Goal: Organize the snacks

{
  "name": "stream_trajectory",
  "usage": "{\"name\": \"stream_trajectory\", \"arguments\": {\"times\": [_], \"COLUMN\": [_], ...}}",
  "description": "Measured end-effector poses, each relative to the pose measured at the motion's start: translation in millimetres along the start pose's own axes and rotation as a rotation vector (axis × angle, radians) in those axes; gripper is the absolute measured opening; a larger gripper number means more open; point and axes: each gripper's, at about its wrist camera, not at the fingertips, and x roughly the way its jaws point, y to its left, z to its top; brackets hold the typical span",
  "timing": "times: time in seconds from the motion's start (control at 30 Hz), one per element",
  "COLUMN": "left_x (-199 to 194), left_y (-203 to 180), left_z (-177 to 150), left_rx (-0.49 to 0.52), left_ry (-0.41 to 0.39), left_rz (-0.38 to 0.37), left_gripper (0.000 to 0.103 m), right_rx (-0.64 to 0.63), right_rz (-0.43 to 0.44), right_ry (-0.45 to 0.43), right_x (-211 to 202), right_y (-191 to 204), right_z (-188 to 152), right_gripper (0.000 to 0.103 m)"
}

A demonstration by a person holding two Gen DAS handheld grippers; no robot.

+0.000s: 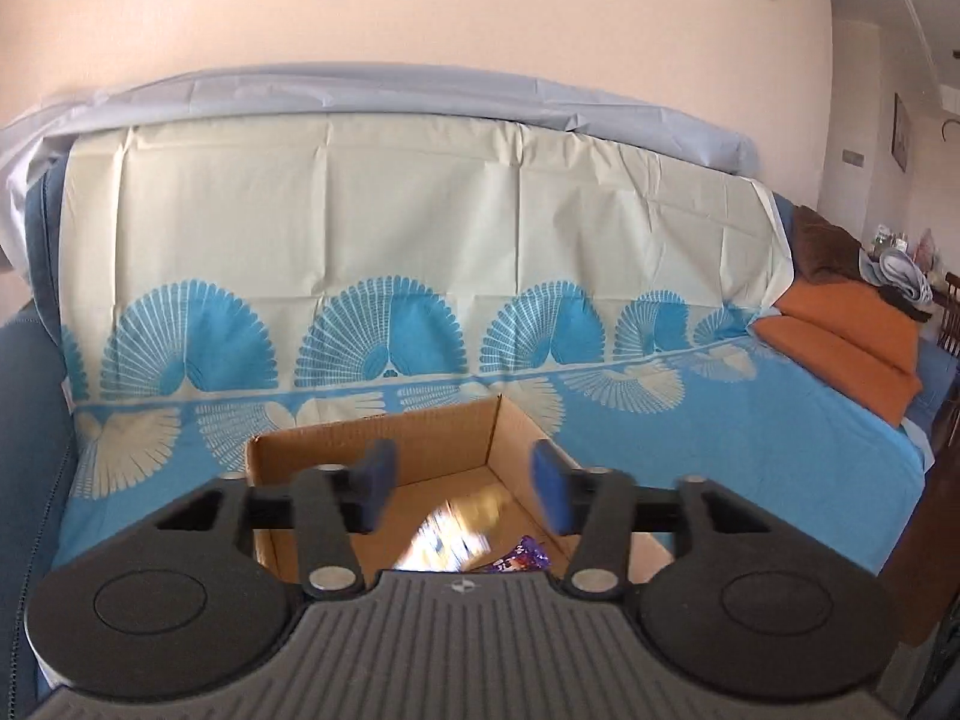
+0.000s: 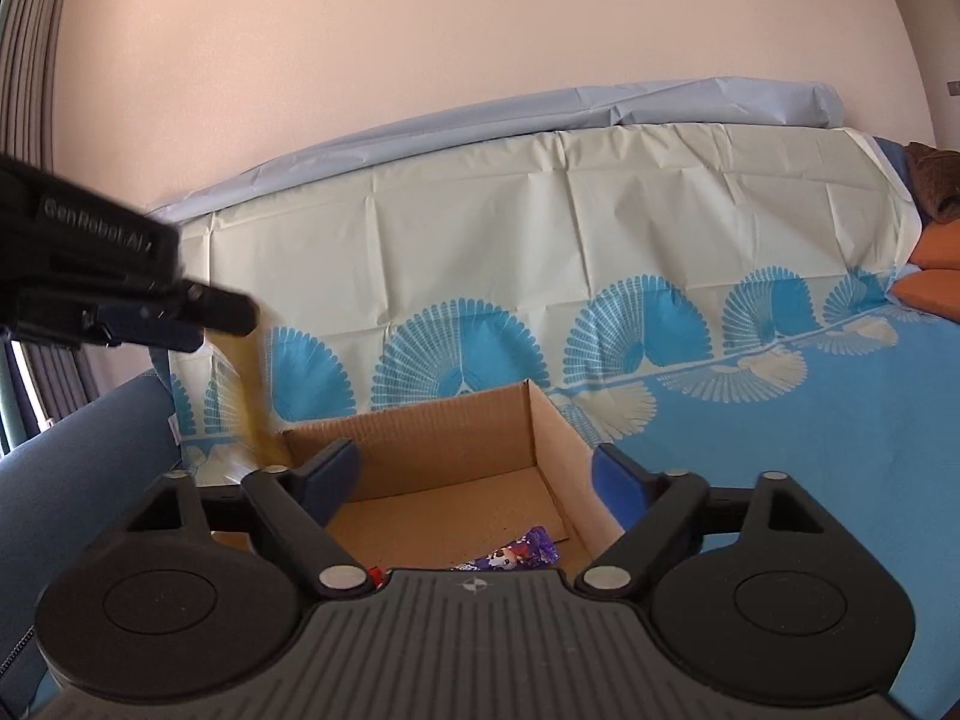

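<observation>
While both tools hover over the box, notes:
Left hand-held gripper [image 1: 465,495]: spread, nothing between its pads; blurred yellow packet [image 1: 456,540] below it in the cardboard box [image 1: 420,438].
Right hand-held gripper [image 2: 480,489]: spread, holding nothing.
Purple snack [image 2: 516,555]: on box floor, near front.
Box: on the patterned sofa cover [image 1: 750,450].
Risk: yellow packet looks mid-drop; may bounce, land crooked.

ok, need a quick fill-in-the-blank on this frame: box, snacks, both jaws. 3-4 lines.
1. The cardboard box sits on a ____-and-cream patterned sheet.
2. The wrapper lying in the box is ____.
3. The right gripper has its jaws ____.
4. The left gripper holds ____.

Missing: blue; purple; open; nothing
</observation>
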Motion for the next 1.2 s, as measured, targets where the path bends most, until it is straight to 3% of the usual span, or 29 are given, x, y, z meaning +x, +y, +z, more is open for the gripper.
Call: {"name": "stream_trajectory", "arguments": {"times": [0.03, 0.07, 0.23, 0.4, 0.47, 0.63, 0.77, 0.93, 1.2], "left_x": [-4.0, -8.8, -32.4, -60.6, -69.0, -74.0, -69.3, -63.8, -64.6], "left_y": [-1.0, -0.5, 9.8, 4.4, 1.4, 2.7, 2.5, 4.0, 2.2], "left_z": [-4.9, -11.5, -49.0, -71.5, -76.5, -93.5, -114.4, -129.2, -132.2], "left_rx": [0.003, 0.002, -0.049, -0.025, -0.015, -0.094, -0.145, -0.171, -0.186], "left_ry": [-0.004, -0.004, 0.038, 0.005, -0.006, 0.05, 0.152, 0.26, 0.288], "left_rz": [0.005, 0.006, 0.039, 0.103, 0.115, 0.109, 0.141, 0.179, 0.194], "left_gripper": [0.081, 0.085, 0.093, 0.096, 0.103, 0.103, 0.103, 0.103, 0.103], "right_rx": [-0.005, -0.012, -0.013, -0.018, -0.02, 0.012, 0.018, 0.015, 0.037], "right_rz": [0.0, -0.004, -0.019, -0.052, -0.067, -0.088, -0.107, -0.126, -0.136], "right_ry": [0.007, 0.012, 0.023, 0.077, 0.09, 0.151, 0.24, 0.275, 0.306], "right_x": [0.3, 0.7, -0.9, -3.6, -8.1, -21.6, -28.4, -36.1, -30.4], "right_y": [0.2, 0.6, 0.3, 1.1, 0.2, -5.7, -7.0, -7.9, -11.9], "right_z": [-0.3, -0.5, -1.4, -1.7, -1.4, -3.1, -7.8, -10.8, -8.8], "right_gripper": [0.097, 0.101, 0.102, 0.102, 0.102, 0.102, 0.102, 0.102, 0.102]}}
